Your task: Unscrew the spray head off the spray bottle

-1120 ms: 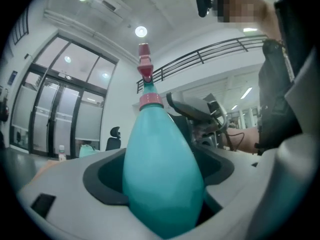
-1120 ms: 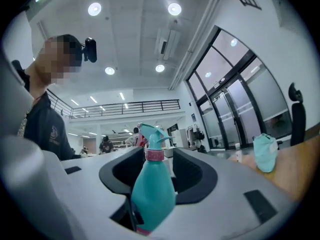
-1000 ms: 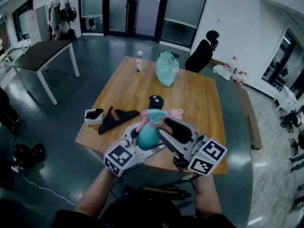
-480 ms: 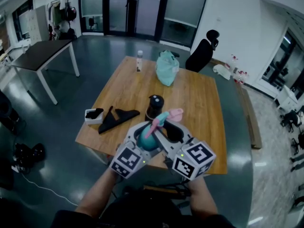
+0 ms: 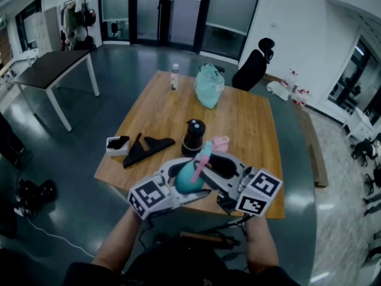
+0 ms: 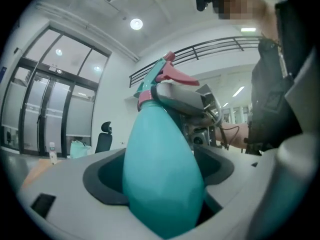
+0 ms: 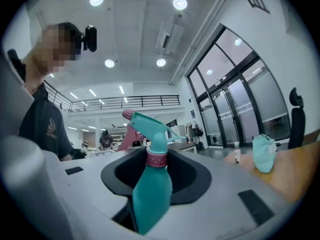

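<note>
A teal spray bottle (image 5: 190, 180) with a teal and pink spray head (image 5: 203, 154) is held in the air above the near edge of the wooden table (image 5: 253, 121). My left gripper (image 5: 188, 183) is shut on its body, which fills the space between the jaws in the left gripper view (image 6: 162, 184). My right gripper (image 5: 208, 167) comes from the right at neck height. Its jaws have just been closing, and in the right gripper view the pink collar (image 7: 156, 158) stands between them with a gap on each side. The bottle's base is hidden.
On the table stand a black flask (image 5: 193, 137), a pink item (image 5: 220, 142), a teal bag (image 5: 209, 85) and a small bottle (image 5: 174, 76). Black cloth (image 5: 147, 147) and a white box (image 5: 116, 145) lie at the left. An office chair (image 5: 250, 69) stands behind.
The bottle has tipped from lying toward the right to standing more upright, its head now above the grippers. My left gripper has shifted slightly left. The right jaws have narrowed round the neck.
</note>
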`<state>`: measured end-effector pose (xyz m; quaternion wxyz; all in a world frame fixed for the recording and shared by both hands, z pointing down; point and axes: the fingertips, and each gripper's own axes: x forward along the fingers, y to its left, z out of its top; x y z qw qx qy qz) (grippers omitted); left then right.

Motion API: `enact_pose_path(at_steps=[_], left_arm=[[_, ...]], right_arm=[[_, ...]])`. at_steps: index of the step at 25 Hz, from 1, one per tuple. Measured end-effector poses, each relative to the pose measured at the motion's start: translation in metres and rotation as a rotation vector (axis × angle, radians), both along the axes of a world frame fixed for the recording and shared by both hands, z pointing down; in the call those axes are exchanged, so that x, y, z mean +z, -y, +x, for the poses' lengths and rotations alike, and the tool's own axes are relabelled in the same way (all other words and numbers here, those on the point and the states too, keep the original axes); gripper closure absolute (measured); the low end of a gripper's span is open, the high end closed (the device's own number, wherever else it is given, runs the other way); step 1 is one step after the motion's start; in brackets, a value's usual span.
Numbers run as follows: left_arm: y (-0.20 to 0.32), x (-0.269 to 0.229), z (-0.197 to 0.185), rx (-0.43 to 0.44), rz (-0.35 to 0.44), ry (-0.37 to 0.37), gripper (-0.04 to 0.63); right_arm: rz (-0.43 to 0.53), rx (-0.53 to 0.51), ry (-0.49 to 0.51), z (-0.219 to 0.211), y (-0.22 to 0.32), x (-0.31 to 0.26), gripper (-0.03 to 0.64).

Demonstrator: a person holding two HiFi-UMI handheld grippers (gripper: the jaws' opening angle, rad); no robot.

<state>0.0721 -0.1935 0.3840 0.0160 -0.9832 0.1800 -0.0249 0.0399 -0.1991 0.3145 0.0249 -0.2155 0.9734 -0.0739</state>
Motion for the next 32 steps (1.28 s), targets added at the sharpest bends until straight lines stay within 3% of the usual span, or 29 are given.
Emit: enact_pose_path(at_steps=[4, 10, 20, 32], left_arm=[[-0.002, 0.000, -0.001, 0.016, -0.001, 0.001, 0.181], [-0.001, 0.014, -0.003, -0.007, -0.004, 0.045, 0.179], [0.019, 0.044, -0.010, -0.097, -0.042, 0.133, 0.179], [0.036, 0.060, -0.023, -0.173, -0.072, 0.164, 0.179]], right_arm=[[-0.019, -0.037, 0.036, 0.003, 0.000, -0.004, 0.476], [-0.010, -0.012, 0.075, 0.006, 0.003, -0.013, 0.476], [0.067, 0.145, 0.205, 0.032, 0.022, -0.054, 0.476], [0.113, 0.289, 0.263, 0.070, 0.041, -0.076, 0.476]])
